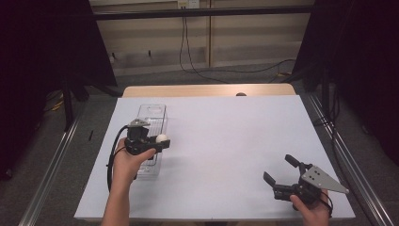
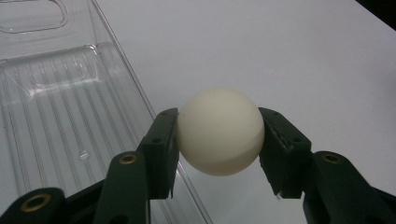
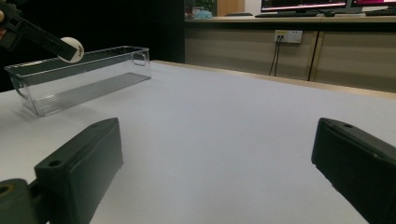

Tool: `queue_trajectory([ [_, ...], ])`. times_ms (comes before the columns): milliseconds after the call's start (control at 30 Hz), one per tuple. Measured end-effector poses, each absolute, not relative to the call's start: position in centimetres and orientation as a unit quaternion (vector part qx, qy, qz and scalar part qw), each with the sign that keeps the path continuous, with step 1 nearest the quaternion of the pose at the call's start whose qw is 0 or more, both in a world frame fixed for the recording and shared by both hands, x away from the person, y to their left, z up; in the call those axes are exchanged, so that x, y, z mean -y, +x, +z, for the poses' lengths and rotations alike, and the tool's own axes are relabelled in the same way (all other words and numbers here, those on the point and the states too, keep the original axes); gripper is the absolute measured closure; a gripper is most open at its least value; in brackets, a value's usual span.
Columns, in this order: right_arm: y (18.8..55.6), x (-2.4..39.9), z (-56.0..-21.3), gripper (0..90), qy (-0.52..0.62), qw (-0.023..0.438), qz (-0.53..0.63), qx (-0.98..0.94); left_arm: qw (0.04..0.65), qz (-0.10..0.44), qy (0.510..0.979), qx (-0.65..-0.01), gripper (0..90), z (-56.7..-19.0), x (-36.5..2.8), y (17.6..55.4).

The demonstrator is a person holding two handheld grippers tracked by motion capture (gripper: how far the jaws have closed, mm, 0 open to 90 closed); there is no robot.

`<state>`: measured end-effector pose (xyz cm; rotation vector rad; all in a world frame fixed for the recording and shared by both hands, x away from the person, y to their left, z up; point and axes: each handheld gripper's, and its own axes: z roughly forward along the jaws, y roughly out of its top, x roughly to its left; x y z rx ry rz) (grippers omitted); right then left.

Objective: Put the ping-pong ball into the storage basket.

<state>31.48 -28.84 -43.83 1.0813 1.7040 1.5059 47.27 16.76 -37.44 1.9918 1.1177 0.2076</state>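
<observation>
The left gripper (image 2: 219, 154) clamps a white ball (image 2: 220, 131) between both jaws, holding it in the air at the right rim of the clear plastic bin (image 1: 151, 113) (probably so the ball can drop inside). The right gripper (image 1: 281, 173) sits near the surface's (image 1: 226, 141) front right corner, jaws wide and empty, seemingly parked out of the way.

The left hand-held gripper (image 1: 160, 139) sits raised at the left, its jaws clamped on a white ball (image 2: 220, 131), held by the left hand (image 1: 126, 162). The right hand-held gripper (image 1: 281, 170) sits low at the right, jaws spread wide with nothing between them, gripped by the right hand (image 1: 311, 210).
</observation>
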Motion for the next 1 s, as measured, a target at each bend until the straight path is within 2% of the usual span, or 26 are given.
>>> queue_trajectory([
  [1000, 31.50, 28.81, -43.84, 1.4, 0.406, 0.306, 0.570, -0.646, 0.408, 0.088, 0.794, -0.442, 51.0, -37.27, -17.42, 47.33],
])
